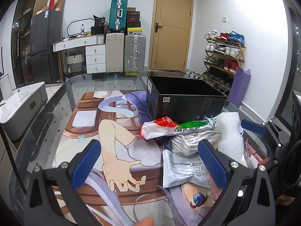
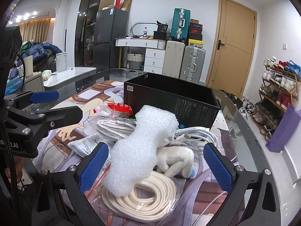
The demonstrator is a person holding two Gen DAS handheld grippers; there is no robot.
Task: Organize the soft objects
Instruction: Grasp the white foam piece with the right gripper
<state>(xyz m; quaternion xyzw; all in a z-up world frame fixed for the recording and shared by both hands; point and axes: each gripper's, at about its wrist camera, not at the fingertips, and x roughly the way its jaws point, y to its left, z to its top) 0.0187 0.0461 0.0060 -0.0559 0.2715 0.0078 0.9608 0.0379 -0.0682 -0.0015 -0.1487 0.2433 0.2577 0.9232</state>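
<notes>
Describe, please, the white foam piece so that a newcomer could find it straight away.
Start at the open black box on the glass table; the pile of soft things lies just in front of it. On top, between the open right gripper's blue fingers, leans the foam piece: bubbly, lumpy, unlike the coiled cream rope and white cables around it.

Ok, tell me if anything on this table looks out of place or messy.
Yes: the soft items sit in a loose heap in front of the black box rather than in it. The white foam piece lies on top of the cream rope coil, with the white cable tangled behind.
</notes>
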